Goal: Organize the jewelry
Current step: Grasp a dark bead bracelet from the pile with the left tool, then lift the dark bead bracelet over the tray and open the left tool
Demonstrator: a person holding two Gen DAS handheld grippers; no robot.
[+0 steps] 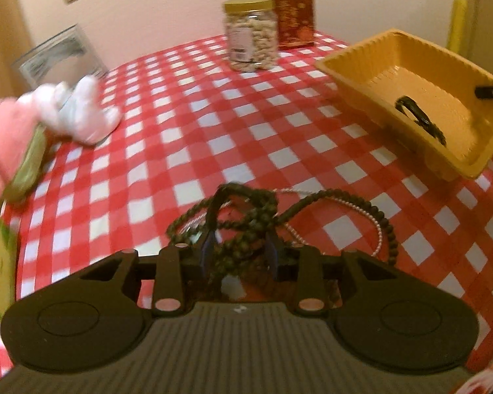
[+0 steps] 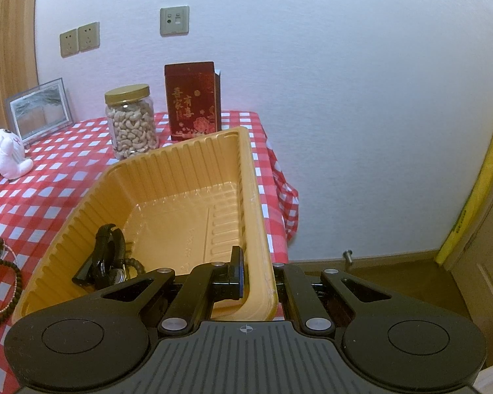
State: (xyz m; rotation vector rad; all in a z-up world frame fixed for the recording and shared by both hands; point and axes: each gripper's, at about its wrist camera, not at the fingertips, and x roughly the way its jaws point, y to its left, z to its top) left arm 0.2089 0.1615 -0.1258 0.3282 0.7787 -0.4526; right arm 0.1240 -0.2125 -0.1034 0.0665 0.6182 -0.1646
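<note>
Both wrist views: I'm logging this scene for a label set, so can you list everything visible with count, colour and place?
tray: one, yellow, table's right edge
dark bracelet: one, black, inside the tray's near corner
bead strings: a tangle, dark brown, on the cloth at the left tongs
pearl strand: one, pinkish white, among the beads
nut jar: one, clear with gold lid, back of table
red box: one, dark red, beside the jar
picture frame: one, silver, back left
plush toy: one, white and pink, left
tablecloth: one, red-white check
wall sockets: three, beige
left tongs: around the beads
right tongs: shut on the tray's rim
</note>
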